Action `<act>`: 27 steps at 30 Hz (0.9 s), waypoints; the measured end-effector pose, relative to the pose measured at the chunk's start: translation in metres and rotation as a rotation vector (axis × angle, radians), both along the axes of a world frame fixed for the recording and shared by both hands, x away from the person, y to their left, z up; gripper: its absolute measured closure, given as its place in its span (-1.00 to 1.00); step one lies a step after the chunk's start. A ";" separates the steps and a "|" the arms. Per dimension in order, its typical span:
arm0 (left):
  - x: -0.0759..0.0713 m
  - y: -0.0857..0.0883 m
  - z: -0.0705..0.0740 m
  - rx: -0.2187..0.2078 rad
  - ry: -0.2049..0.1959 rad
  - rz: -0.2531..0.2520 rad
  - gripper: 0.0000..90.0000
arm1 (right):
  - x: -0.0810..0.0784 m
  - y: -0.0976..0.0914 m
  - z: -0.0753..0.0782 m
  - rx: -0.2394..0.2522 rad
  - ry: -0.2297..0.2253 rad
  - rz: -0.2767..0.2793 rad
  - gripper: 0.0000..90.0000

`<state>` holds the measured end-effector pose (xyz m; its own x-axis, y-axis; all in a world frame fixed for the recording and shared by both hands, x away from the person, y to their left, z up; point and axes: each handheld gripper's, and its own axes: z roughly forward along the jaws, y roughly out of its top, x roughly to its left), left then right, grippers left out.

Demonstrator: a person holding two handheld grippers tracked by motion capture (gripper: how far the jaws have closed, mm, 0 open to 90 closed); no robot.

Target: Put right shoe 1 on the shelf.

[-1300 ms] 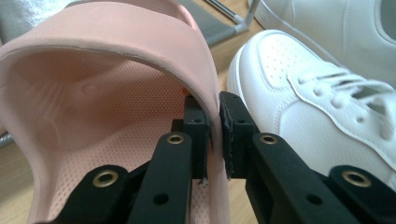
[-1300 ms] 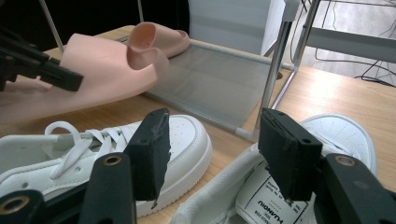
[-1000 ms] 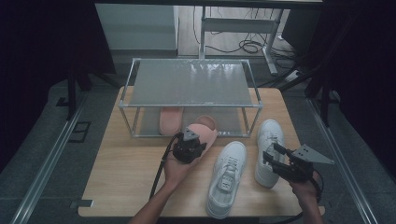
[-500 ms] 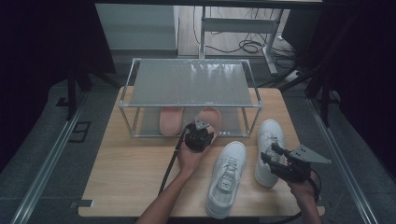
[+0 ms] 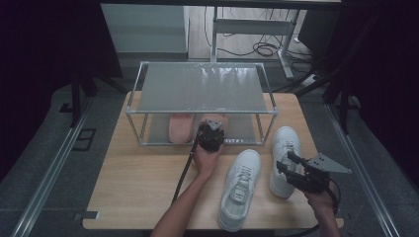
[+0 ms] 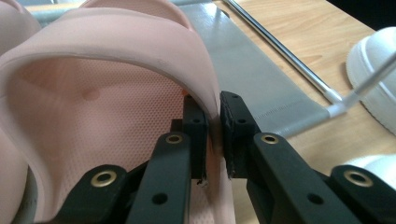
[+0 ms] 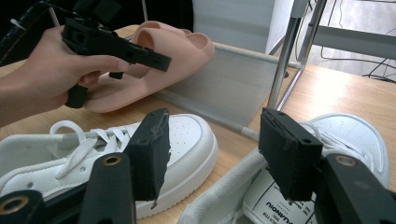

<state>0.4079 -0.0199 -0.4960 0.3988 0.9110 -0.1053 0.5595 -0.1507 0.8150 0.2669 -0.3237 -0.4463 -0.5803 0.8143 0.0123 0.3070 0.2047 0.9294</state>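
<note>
My left gripper (image 6: 214, 116) is shut on the side wall of a pink slipper (image 6: 116, 70), one pad inside it and one outside. In the high view the left gripper (image 5: 211, 136) holds this slipper (image 5: 216, 120) at the front edge of the rack's lower shelf (image 5: 244, 129), beside a second pink slipper (image 5: 180, 127) that lies on that shelf. The held slipper (image 7: 173, 56) is tilted, its toe over the shelf. My right gripper (image 7: 212, 144) stands open above two white sneakers (image 7: 93, 154) (image 7: 336, 135), with nothing between its jaws. In the high view the right gripper (image 5: 287, 163) hovers by the right sneaker (image 5: 285, 148).
A metal-framed rack with a grey top shelf (image 5: 205, 88) stands at the back of the wooden table (image 5: 138, 182). A rack post (image 7: 280, 60) rises close to the right sneaker. The left sneaker (image 5: 240, 187) lies near the table's front edge. A cable (image 5: 185, 173) trails from the left gripper.
The left hand has carried the pink slipper forward and to the right, up to the lower shelf beside the other slipper. The right gripper has stayed in place.
</note>
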 end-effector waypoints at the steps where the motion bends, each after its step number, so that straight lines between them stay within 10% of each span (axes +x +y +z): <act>1: 0.000 0.000 0.000 0.000 0.000 0.000 0.82 | 0.000 0.000 0.000 0.000 0.000 0.000 -0.03; 15: 0.027 -0.003 -0.012 0.018 0.021 0.107 0.81 | -0.001 0.000 0.001 0.002 -0.006 0.001 -0.03; 21: 0.037 0.000 -0.014 0.058 0.030 0.081 0.79 | -0.001 -0.001 0.001 0.001 -0.007 0.000 -0.03; 27: 0.029 -0.001 -0.011 0.046 0.035 0.079 0.39 | -0.001 0.001 0.001 -0.005 -0.004 0.003 -0.03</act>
